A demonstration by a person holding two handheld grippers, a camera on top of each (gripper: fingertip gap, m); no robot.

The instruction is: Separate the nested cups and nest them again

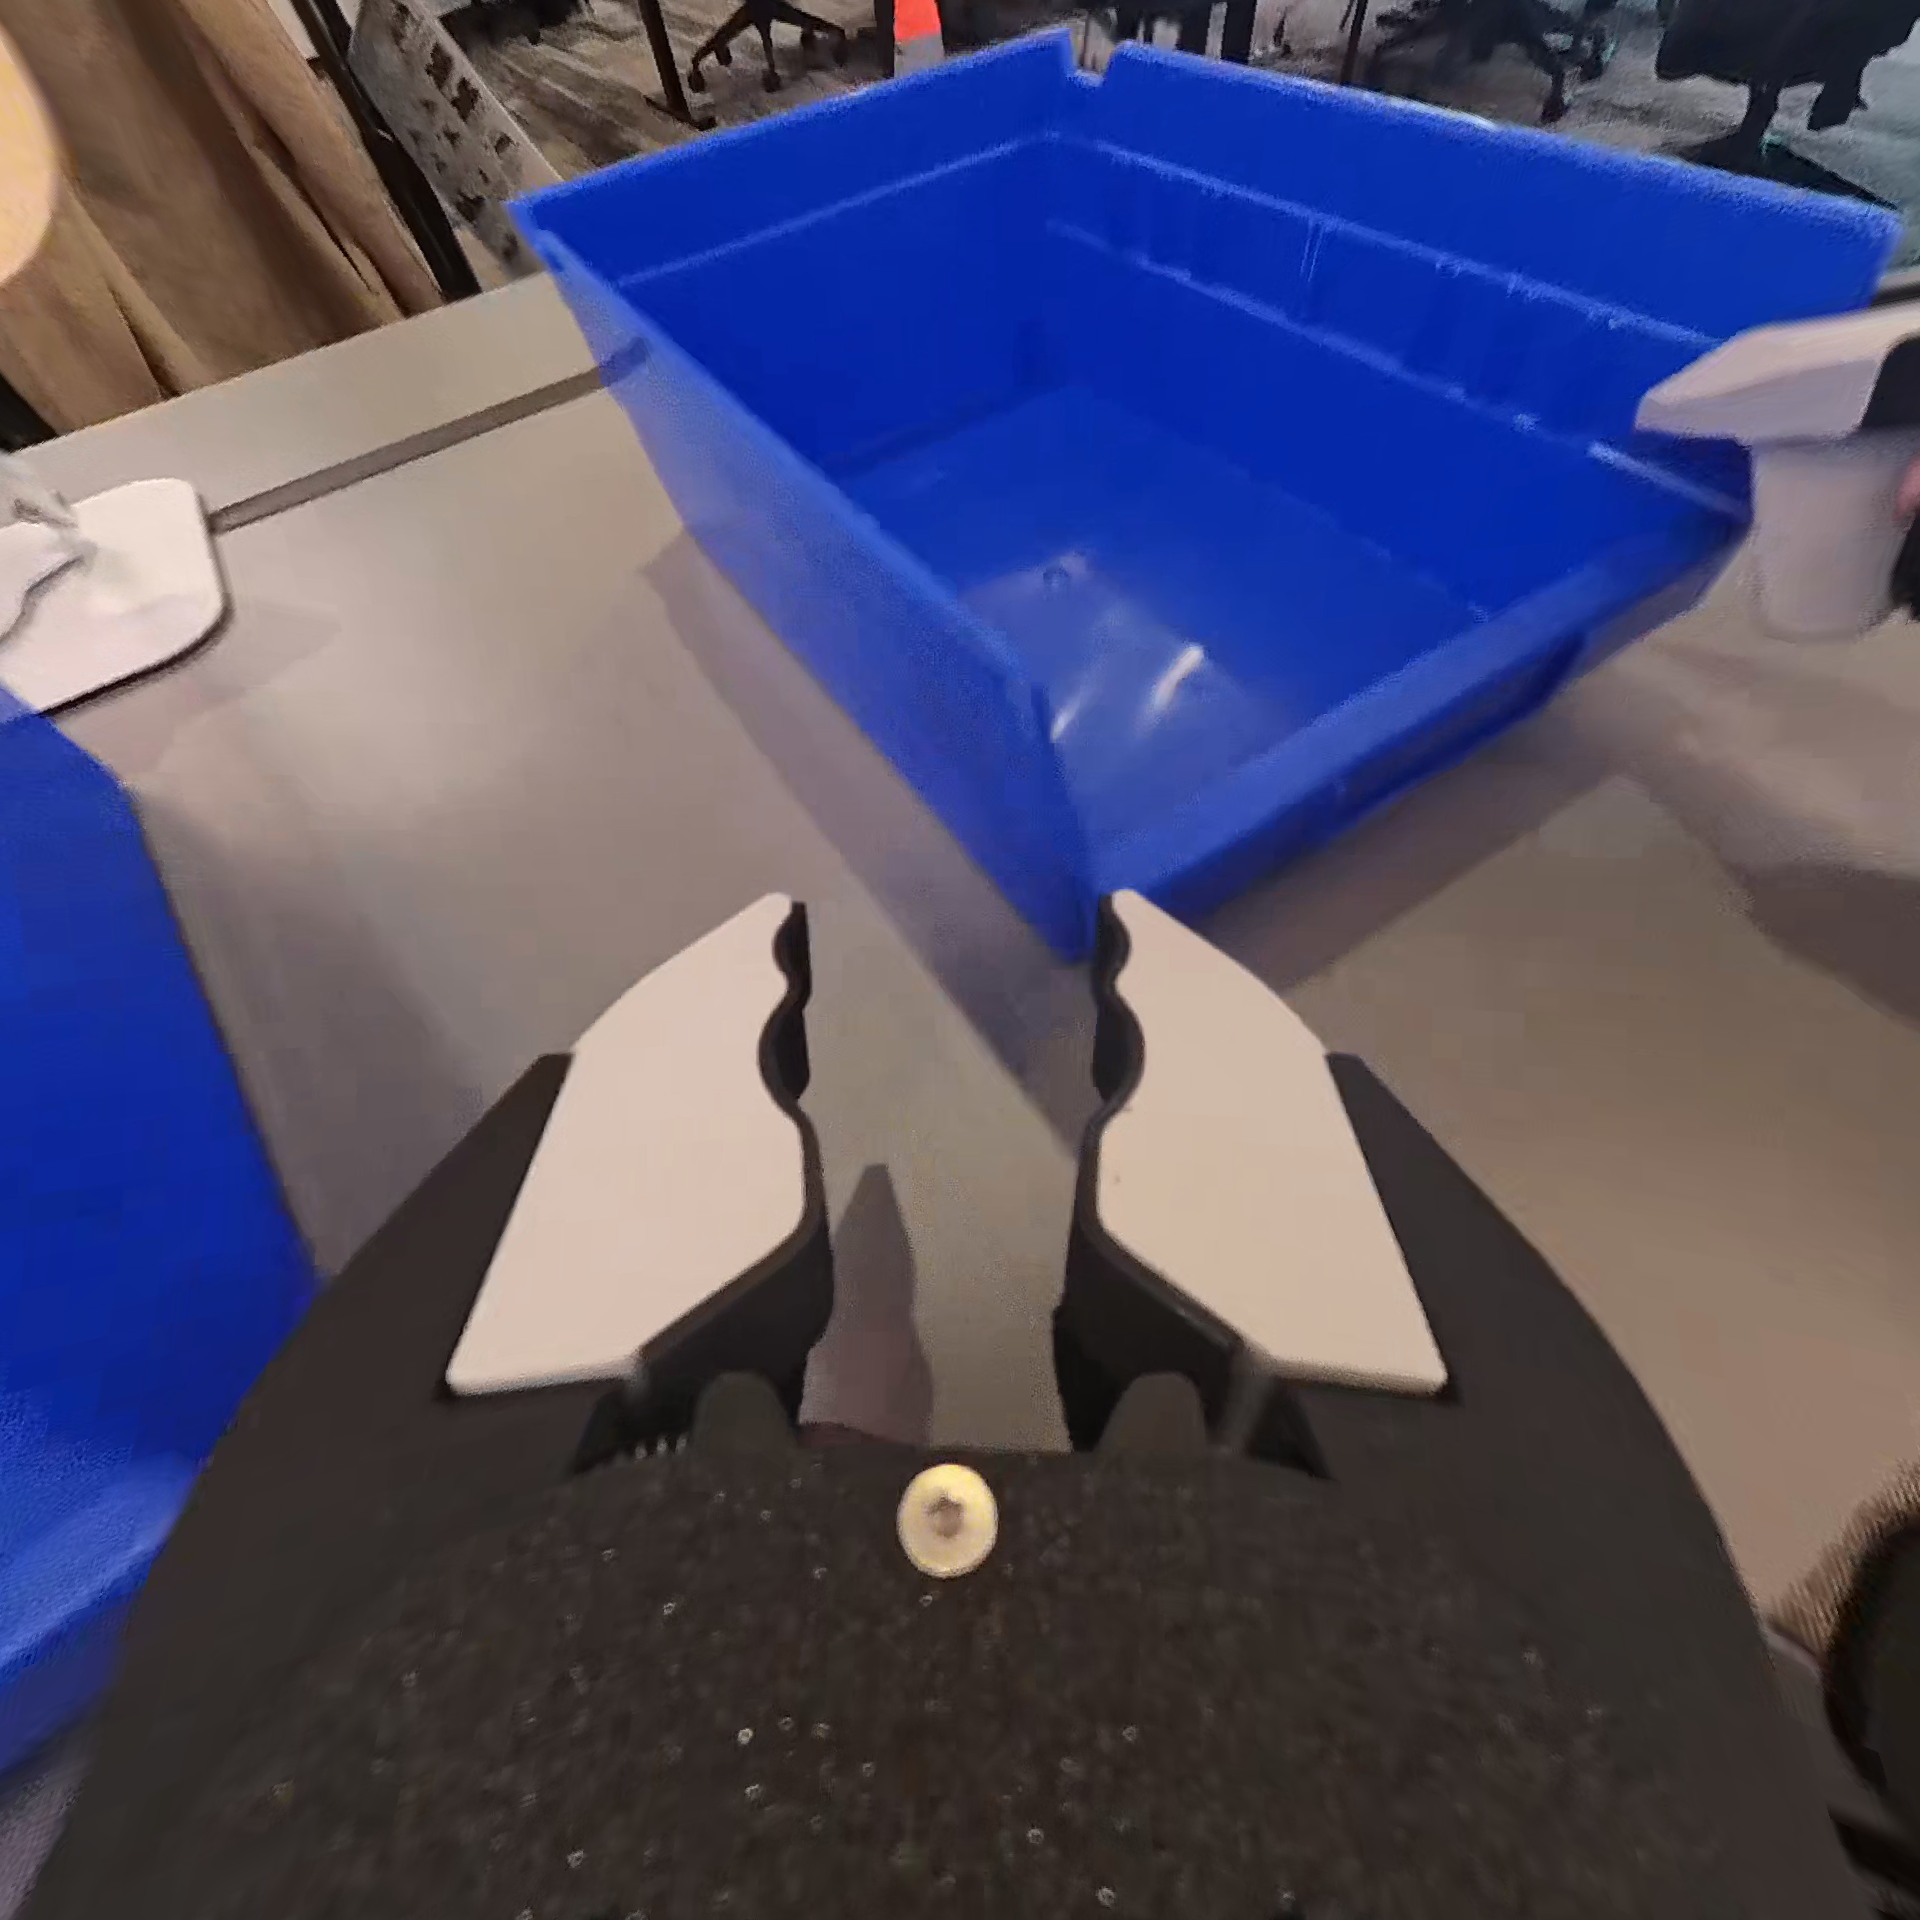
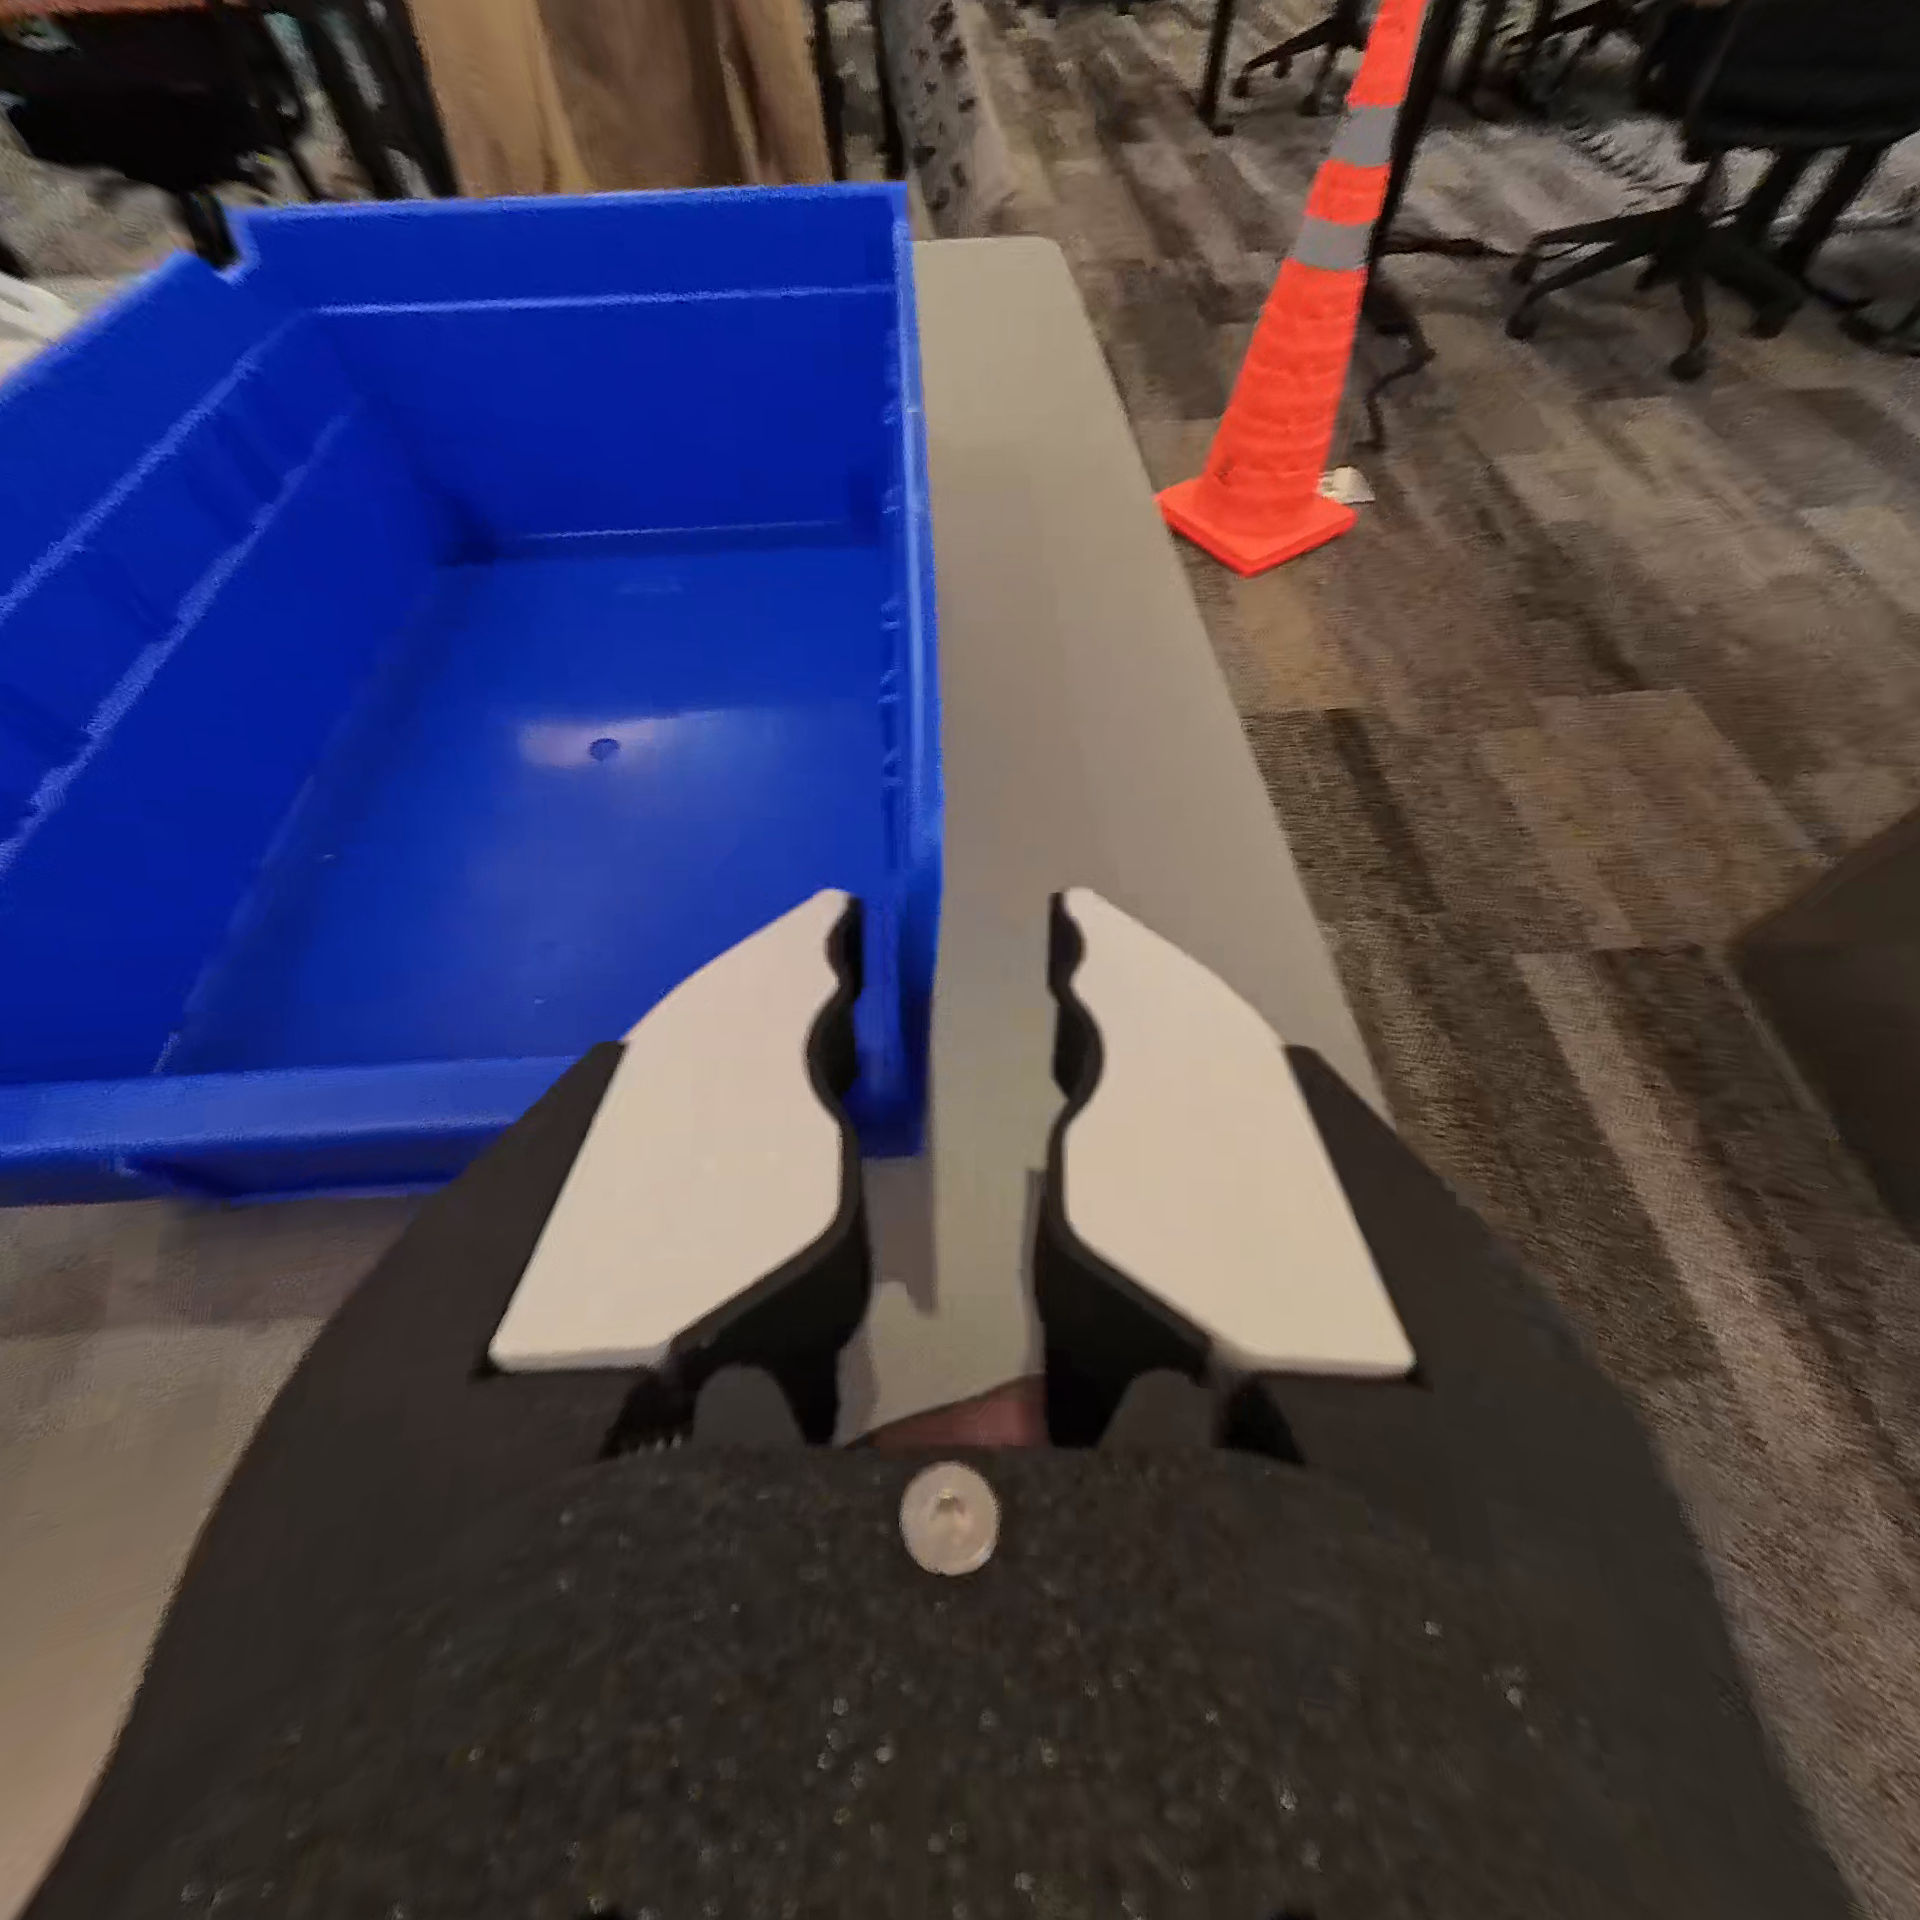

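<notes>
No cup shows clearly in either view. My left gripper [image 1: 951,914] is open and empty above the grey table [image 1: 468,831], pointing at the near corner of an empty blue bin [image 1: 790,343]. My right gripper [image 2: 956,904] is open and empty over the table strip [image 2: 1039,623] beside the bin's right wall [image 2: 904,623]. In the left wrist view one finger of the right gripper [image 1: 1766,390] shows at the far right edge. Under it is a blurred whitish cylinder [image 1: 1823,551]; I cannot tell whether it is a cup.
A second blue bin [image 1: 104,1143] stands at the left edge. A white flat object [image 1: 114,592] lies at the table's far left. The table's right edge drops to carpet, where an orange traffic cone [image 2: 1288,343] and office chairs stand.
</notes>
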